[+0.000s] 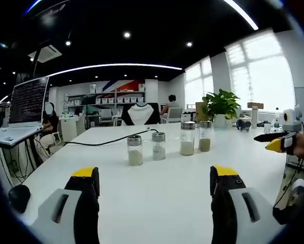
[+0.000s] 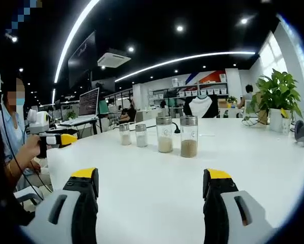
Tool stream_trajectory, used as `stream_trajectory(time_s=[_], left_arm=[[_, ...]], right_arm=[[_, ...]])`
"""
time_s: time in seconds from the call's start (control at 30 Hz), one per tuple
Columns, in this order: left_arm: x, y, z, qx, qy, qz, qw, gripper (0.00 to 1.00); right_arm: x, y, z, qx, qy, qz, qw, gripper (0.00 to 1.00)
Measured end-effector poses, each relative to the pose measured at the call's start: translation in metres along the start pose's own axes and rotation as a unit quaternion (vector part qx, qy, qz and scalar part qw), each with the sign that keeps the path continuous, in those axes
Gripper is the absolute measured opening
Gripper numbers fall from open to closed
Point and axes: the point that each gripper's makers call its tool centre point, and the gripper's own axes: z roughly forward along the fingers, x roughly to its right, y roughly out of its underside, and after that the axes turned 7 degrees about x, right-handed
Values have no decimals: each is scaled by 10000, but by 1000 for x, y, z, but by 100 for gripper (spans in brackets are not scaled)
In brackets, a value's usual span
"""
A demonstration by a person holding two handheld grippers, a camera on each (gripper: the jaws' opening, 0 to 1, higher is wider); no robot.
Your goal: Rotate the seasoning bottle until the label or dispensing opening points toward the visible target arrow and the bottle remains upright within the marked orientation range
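Several glass seasoning bottles with metal caps stand upright in a row on the white table (image 1: 157, 198). In the left gripper view they are a short bottle (image 1: 134, 150), another short one (image 1: 158, 146), a tall one with pale powder (image 1: 187, 139) and a tall one with brownish powder (image 1: 205, 136). In the right gripper view the tall pair (image 2: 164, 134) (image 2: 188, 136) stands nearer, the short pair (image 2: 125, 134) (image 2: 141, 135) farther left. My left gripper (image 1: 154, 183) is open, well short of the bottles. My right gripper (image 2: 151, 184) is open too, holding nothing. No arrow mark is visible.
A potted plant (image 1: 221, 108) stands behind the bottles, and a black cable (image 1: 106, 140) runs across the table. A laptop (image 1: 27, 101) sits on a side desk at left. A person's hand (image 2: 27, 152) holds the other gripper at the table's edge.
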Motion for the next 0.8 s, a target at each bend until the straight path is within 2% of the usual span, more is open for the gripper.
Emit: stream_trajectory(time_s=[0.8], left_arm=[[5,-1,3,-22,-20,20,10000,95]], right_arm=[[4,-4,-2,78,-12,-8,10000,85]])
